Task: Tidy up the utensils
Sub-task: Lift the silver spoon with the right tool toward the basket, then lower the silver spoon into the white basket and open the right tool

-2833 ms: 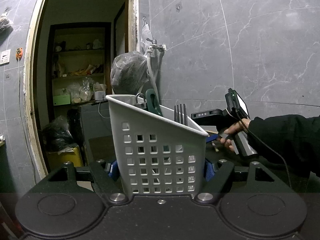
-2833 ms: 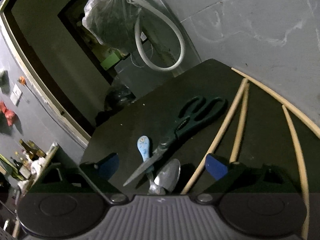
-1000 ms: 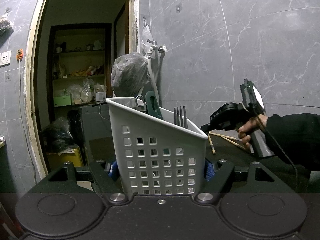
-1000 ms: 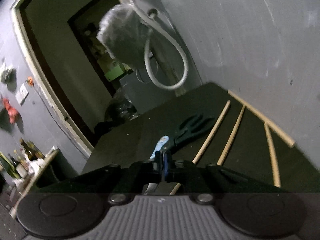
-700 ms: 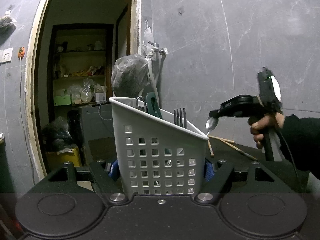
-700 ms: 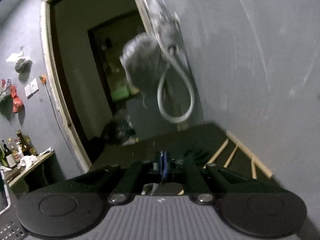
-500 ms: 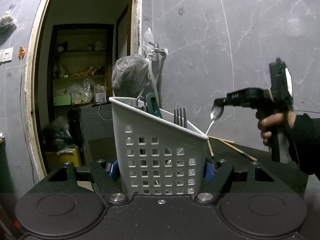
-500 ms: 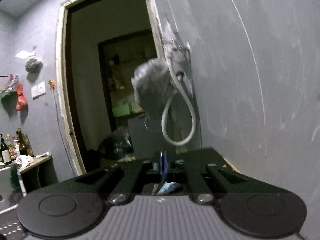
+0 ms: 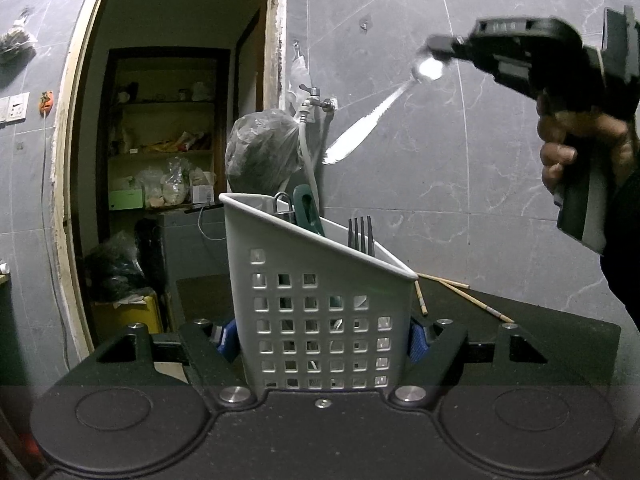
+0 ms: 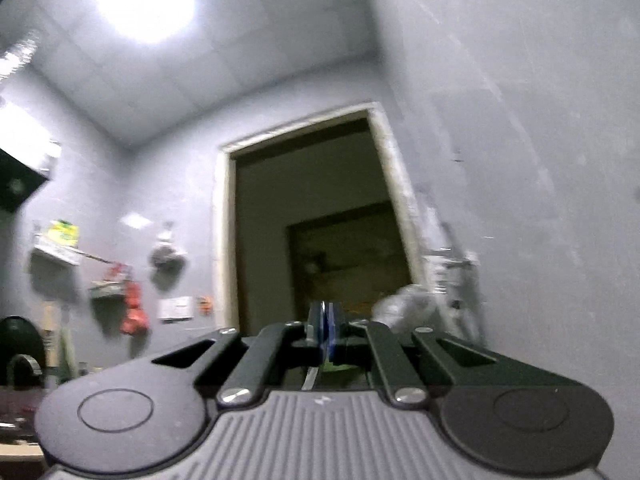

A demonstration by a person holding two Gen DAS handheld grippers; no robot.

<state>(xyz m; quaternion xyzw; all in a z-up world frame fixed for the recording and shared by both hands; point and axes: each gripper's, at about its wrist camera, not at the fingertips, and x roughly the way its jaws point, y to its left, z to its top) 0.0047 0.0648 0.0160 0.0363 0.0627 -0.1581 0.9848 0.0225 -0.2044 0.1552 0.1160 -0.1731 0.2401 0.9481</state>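
Right gripper (image 9: 434, 46) fingers pinch the spoon (image 9: 376, 114) by its bowl, high above the white utensil caddy (image 9: 320, 300) clamped in left gripper (image 9: 322, 336) fingers; thin grip may let the dangling handle swing, missing the rim.

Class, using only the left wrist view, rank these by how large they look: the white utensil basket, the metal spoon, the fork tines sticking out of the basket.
1. white utensil basket, though it sits nearest the camera, which inflates it
2. metal spoon, held aloft by the right gripper
3. fork tines
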